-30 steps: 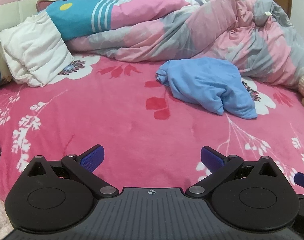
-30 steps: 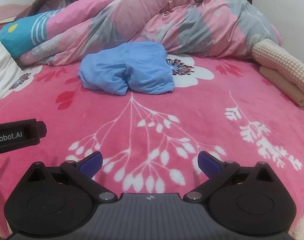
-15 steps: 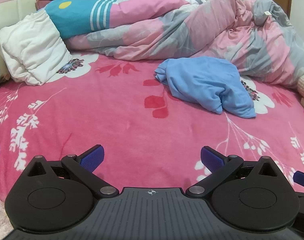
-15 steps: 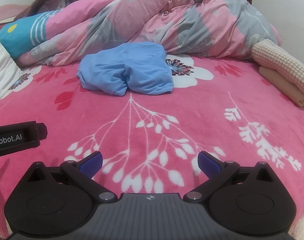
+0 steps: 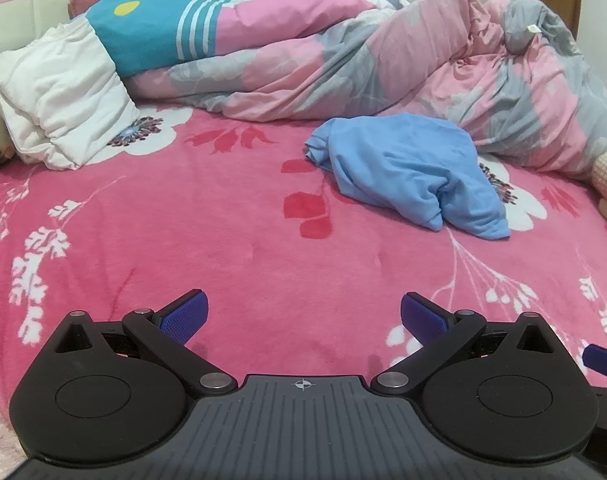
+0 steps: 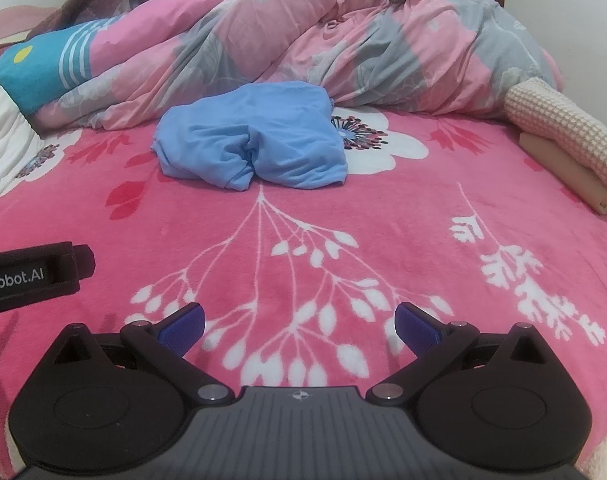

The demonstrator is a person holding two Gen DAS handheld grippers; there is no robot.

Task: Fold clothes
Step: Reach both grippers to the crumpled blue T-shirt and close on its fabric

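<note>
Blue garment crumpled on bed, both grippers empty and spread wide.

The blue garment (image 5: 407,172) is seen right of centre in the left wrist view and just above centre in the right wrist view (image 6: 251,140), bunched on the pink floral blanket (image 5: 223,240) and lying up against the rumpled pink-and-grey duvet (image 5: 383,68) behind it. The left gripper (image 5: 303,316) and right gripper (image 6: 299,322) are both held low over the blanket, well short of the cloth, nothing between the fingers. The fabric is judged thin, light and limp: no stiffness to be relied on, layers likely to be picked up together. 2 grips are best taken on the near hem lobes at the lower edge (image 6: 299,176), 1 per gripper, so it can be lifted and shaken flat. Which part is sleeve or collar cannot be told.
</note>
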